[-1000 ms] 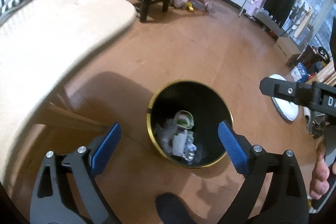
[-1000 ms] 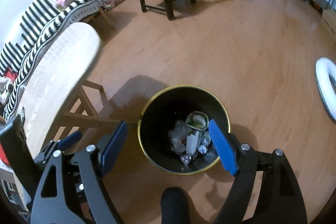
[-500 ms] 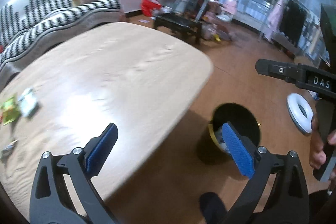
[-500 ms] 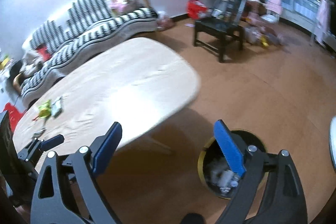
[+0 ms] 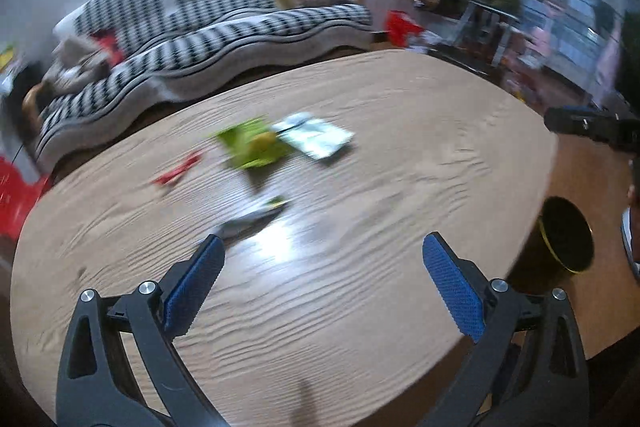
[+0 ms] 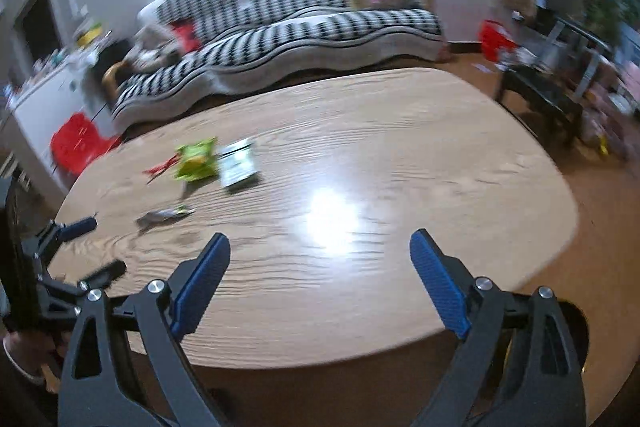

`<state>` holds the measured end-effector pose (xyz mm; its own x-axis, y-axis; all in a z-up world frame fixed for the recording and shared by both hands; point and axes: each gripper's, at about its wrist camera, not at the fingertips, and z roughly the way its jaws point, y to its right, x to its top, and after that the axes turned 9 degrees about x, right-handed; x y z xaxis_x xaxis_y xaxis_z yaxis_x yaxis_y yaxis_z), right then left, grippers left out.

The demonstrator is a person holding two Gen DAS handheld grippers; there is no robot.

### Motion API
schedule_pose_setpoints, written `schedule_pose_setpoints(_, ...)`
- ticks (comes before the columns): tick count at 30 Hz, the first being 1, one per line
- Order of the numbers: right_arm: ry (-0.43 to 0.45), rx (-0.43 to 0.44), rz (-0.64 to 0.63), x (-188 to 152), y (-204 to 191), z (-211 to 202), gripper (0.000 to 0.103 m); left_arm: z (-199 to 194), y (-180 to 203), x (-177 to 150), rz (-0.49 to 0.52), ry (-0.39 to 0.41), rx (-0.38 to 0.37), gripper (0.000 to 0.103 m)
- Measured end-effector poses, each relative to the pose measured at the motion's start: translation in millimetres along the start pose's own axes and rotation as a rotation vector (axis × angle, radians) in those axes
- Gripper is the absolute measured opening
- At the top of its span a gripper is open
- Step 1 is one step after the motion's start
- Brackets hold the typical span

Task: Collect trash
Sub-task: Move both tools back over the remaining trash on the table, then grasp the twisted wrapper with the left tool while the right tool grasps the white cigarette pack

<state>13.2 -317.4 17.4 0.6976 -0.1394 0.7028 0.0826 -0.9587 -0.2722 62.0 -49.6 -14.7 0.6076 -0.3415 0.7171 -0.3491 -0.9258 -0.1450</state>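
Several pieces of trash lie on the wooden table (image 5: 400, 147): a green wrapper (image 5: 254, 147), a pale packet (image 5: 316, 137), a red scrap (image 5: 178, 171) and a grey-green wrapper (image 5: 252, 217). The same green wrapper (image 6: 196, 161), pale packet (image 6: 238, 167) and grey-green wrapper (image 6: 164, 215) show in the right wrist view. My left gripper (image 5: 320, 267) is open and empty above the table, close to the grey-green wrapper. My right gripper (image 6: 320, 267) is open and empty over the table's near edge. The black gold-rimmed bin (image 5: 566, 239) stands on the floor, right of the table.
A striped sofa (image 6: 280, 39) stands behind the table. A black chair (image 6: 540, 99) and toys are at the right. A red stool (image 6: 80, 143) is at the left. The left gripper also shows in the right wrist view (image 6: 60, 251).
Both grippers have swung up and left from above the bin to over the table. The trash on the table has come into view. Both stay open.
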Motion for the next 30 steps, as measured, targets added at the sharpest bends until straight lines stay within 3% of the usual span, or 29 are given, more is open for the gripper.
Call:
schedule_pose_setpoints(4,-0.026,0.031,-0.096,0,-39,26,0.088,-4,-45,-16,-0.053,-0.012,0.041,0.096)
schedule_pose_setpoints(9,-0.054,0.058,-0.108,0,-59,54,0.091,4,-77,-29,-0.086,-0.047,0.068,0.096)
schedule_pose_setpoints(20,-0.196,0.025,-0.116,-6,-55,140,0.092,77,-57,-27,0.029,-0.179,0.080,0.096)
schedule_pose_setpoints(30,-0.269,0.019,-0.154,17,-53,216,0.092,129,-51,-11,-0.020,-0.239,0.034,0.096)
